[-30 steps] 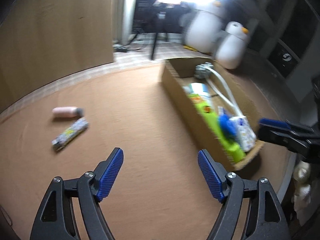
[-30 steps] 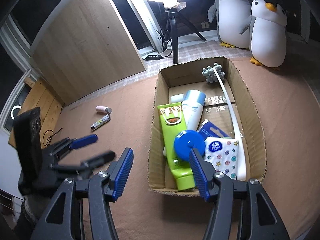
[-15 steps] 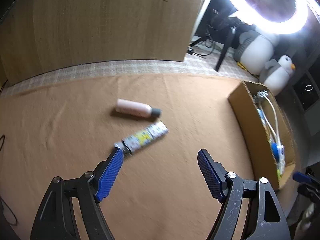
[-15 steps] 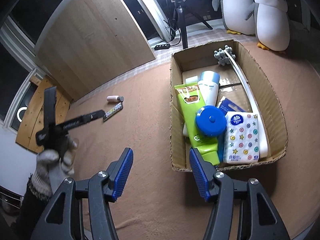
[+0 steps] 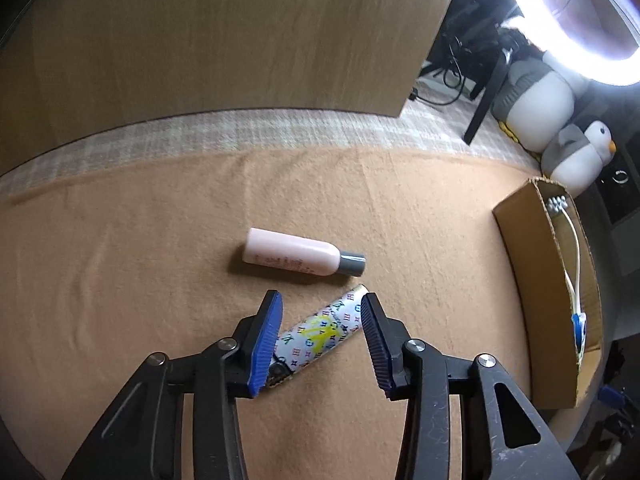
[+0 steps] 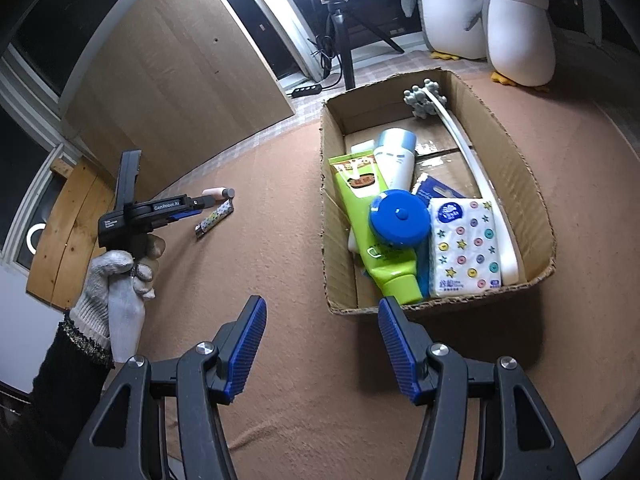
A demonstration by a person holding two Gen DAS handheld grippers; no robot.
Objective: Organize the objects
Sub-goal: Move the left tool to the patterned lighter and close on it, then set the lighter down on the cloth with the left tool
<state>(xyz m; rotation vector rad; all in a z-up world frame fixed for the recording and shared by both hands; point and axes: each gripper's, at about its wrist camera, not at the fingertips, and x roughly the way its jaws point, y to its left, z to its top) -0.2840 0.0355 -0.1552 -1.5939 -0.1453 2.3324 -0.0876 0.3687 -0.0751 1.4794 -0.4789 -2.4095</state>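
Glossy printed wrap covers the small patterned tube (image 5: 320, 332), which lies on the tan cloth-covered desk (image 5: 160, 248) between the pads of the left claw (image 5: 320, 340). That claw's jaws have just been closing around it; in the left wrist view a gap shows on both sides, so the pads do not appear to press yet. The tube slants from its dark cap at 7 o'clock to its flat end at 1 o'clock. It looks light and fairly stiff, and probably slick, so a squeeze across the middle of the body seems safer than one near the cap. Just beyond it at 12 o'clock lies a pink bottle (image 5: 296, 256) with a grey cap, smooth and round, likely to roll if nudged.

In the right wrist view the right claw (image 6: 320, 344) stands open over bare cloth and holds nothing, with the cardboard box (image 6: 520, 160) at about 1 o'clock, already partly filled. A gloved hand (image 6: 120, 280) carries the left claw at 9 o'clock.
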